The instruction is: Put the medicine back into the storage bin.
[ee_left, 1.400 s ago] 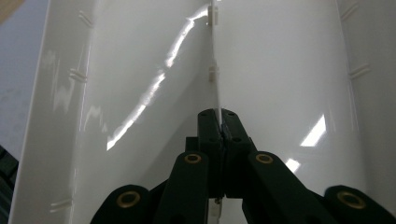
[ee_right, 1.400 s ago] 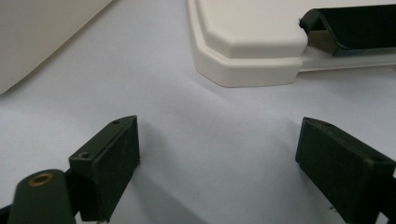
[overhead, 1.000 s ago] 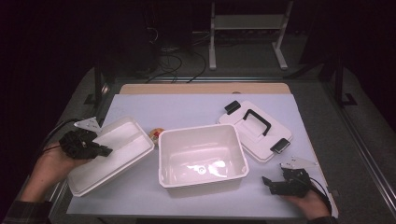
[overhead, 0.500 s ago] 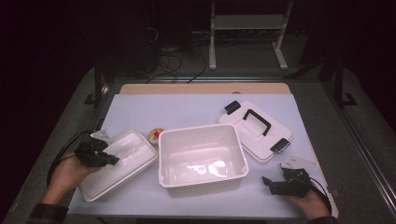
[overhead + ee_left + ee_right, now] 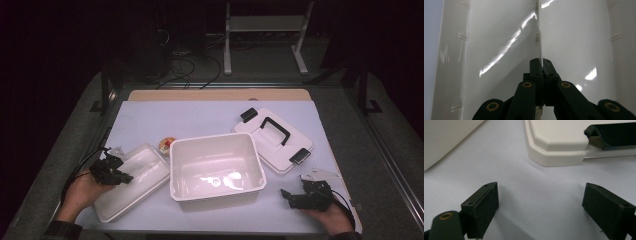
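My left gripper is clamped on the thin upright divider wall of the shallow white plastic tray insert. In the left gripper view the two black jaws meet tight on that edge, with the glossy white floor of the insert falling away on both sides of it. In the high view the insert lies at the left front of the pale lilac table mat, skewed so that its long side runs from the near left corner up toward the middle. Its right end sits just beside the deep white rectangular plastic bin, touching it or nearly so (I cannot tell which from above). My left hand comes in from the bottom left, the cable looping off behind it.

A small round red and yellow object lies on the mat between the far end of the insert and the bin's left far corner; it is too small for me to make out.

My right gripper rests low at the right front of the mat with its jaws spread wide and nothing between them. In the right gripper view only bare mat lies in the gap. Beyond it sits the corner of the white plastic lid with a black handle and black latches, which lies flat to the right of the bin and apart from it.
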Action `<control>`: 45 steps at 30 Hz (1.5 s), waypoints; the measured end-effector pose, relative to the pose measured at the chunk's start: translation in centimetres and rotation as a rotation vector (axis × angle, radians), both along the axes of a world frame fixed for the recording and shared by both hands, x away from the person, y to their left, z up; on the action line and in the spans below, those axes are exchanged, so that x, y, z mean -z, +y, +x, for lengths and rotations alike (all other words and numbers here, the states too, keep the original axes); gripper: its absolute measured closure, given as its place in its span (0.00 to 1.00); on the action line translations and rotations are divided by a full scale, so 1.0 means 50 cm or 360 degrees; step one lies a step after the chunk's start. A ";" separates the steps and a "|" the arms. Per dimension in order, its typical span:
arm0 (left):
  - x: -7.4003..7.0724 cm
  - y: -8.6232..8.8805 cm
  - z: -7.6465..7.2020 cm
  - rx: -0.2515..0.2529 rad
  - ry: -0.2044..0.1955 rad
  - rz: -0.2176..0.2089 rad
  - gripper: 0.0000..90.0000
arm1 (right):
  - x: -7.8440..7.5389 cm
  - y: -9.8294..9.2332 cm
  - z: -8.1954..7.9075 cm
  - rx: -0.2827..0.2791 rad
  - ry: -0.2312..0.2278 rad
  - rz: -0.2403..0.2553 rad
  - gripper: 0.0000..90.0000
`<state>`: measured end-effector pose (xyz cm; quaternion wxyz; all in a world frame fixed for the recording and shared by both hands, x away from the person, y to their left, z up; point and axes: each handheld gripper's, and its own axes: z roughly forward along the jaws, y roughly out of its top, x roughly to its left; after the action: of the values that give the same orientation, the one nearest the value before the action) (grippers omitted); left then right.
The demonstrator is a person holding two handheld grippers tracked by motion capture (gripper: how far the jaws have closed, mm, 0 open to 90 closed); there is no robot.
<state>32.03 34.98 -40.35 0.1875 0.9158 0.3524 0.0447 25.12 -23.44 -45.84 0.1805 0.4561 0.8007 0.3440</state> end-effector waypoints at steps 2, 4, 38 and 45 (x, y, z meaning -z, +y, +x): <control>0.004 -0.001 0.000 0.0005 0.0004 0.0006 0.98 | 0.000 0.000 0.000 0.0000 0.0000 0.0000 0.14; 0.007 -0.003 -0.001 0.0007 0.0006 0.0017 0.97 | 0.000 0.000 0.000 0.0000 0.0000 0.0000 0.14; -0.057 -0.033 0.039 -0.0059 -0.0098 -0.0023 0.36 | 0.000 0.000 0.000 0.0000 0.0000 0.0000 0.14; -0.071 -0.058 0.067 -0.0035 -0.0129 -0.0013 0.30 | 0.000 0.000 0.000 0.0000 0.0000 0.0001 0.14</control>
<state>35.39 32.06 -36.80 0.2050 0.9085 0.3547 0.0823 25.12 -23.44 -45.84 0.1803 0.4561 0.8007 0.3441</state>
